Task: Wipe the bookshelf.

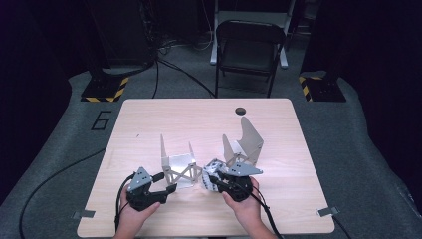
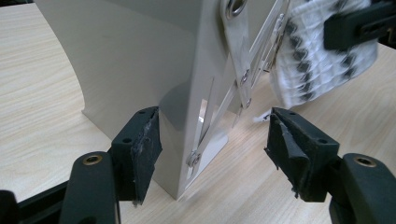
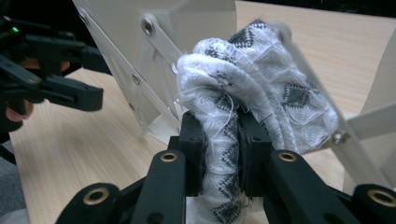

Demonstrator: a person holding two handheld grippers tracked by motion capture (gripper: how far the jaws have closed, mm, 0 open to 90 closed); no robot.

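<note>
Left gripper (image 1: 170, 189) seen at near-left of tabletop (image 1: 149, 119), jaws spread, corner of left grey metal rack (image 2: 187, 93) between pads, not pinched. Folded white-and-black knitted cloth (image 3: 243, 107) held just right of that rack, clamped in right gripper (image 3: 220, 154). Second rack (image 1: 246, 142) stood behind cloth.

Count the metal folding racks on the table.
2. One rack stands near the table's middle, at the left gripper. The other rack stands to its right, just behind the right gripper.
</note>
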